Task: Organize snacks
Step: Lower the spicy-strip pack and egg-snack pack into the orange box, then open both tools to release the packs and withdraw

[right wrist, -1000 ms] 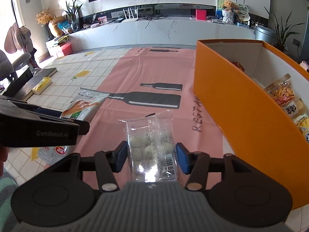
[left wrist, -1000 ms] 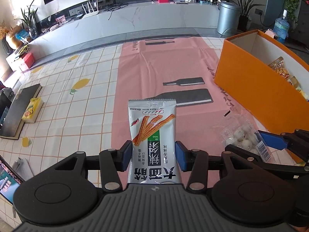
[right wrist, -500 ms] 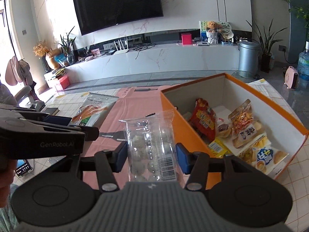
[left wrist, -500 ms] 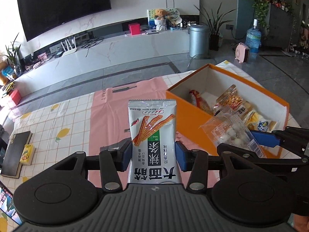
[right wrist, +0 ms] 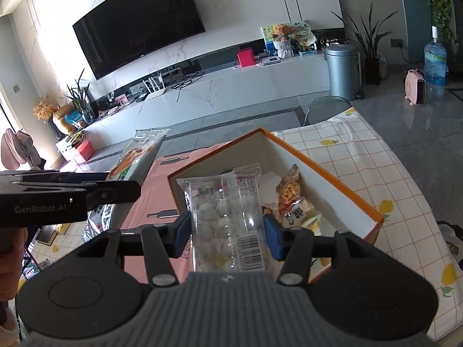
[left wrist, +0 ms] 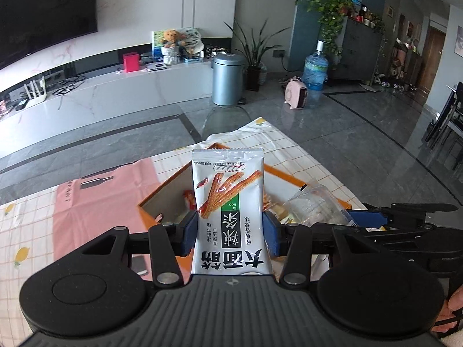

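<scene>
My left gripper (left wrist: 230, 235) is shut on a silver snack packet (left wrist: 228, 202) printed with orange sticks, held upright above the near side of the orange box (left wrist: 162, 193). My right gripper (right wrist: 227, 235) is shut on a clear packet of white balls (right wrist: 225, 219), raised over the orange box (right wrist: 332, 176), which has a white inside and holds several snack packs (right wrist: 289, 193). In the left wrist view the clear packet (left wrist: 318, 208) and the right gripper (left wrist: 385, 217) show at the right. In the right wrist view the left gripper (right wrist: 115, 186) with its silver packet (right wrist: 139, 156) shows at the left.
The box stands on a table with a pink runner (left wrist: 95, 202) and a lemon-print checked cloth (right wrist: 376, 156). The table's far corner (left wrist: 260, 121) lies just beyond the box, with grey floor past it. A chair back (right wrist: 327, 110), a metal bin (left wrist: 228, 78) and a water bottle (left wrist: 315, 72) stand beyond.
Both grippers have risen and swung right with their packets, from over the pink runner to above the orange box. The box's inside has come into full view below them.
</scene>
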Demonstrator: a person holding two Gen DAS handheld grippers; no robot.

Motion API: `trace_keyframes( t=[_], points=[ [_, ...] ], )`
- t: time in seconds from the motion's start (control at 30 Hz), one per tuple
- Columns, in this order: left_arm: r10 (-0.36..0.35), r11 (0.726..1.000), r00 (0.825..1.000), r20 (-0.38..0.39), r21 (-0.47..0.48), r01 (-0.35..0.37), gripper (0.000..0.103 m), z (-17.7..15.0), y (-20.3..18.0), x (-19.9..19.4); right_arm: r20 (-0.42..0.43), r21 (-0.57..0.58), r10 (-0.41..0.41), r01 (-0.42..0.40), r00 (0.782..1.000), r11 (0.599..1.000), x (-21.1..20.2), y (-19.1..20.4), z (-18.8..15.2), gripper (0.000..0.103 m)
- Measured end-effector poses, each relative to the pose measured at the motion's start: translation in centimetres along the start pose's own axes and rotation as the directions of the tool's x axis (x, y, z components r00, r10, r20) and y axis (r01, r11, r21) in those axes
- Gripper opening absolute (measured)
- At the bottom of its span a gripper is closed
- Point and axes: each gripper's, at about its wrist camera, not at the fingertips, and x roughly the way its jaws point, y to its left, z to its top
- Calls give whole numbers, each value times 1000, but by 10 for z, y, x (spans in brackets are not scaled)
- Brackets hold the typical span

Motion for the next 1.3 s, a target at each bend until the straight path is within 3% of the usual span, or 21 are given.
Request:
trace_keyframes(
  t=[0.17, 0.47, 1.0, 1.3],
  points=[
    [-36, 999, 996, -76, 13, 37, 53, 14, -8, 48, -62, -25, -21, 20, 998, 999, 23, -20, 12, 52],
    [14, 999, 970, -243, 53, -1, 53, 12, 3, 127, -224, -111, -39, 14, 974, 994, 105, -31, 17, 52],
    [35, 997, 916, -399, 79, -4, 53, 4, 22, 190, -402, -164, -68, 1, 913, 986, 205, -35, 19, 53],
    [14, 997, 911, -413, 71, 17, 55, 1, 27, 196, -428, -188, -91, 10, 899, 982, 213, -29, 19, 58]
  ],
)
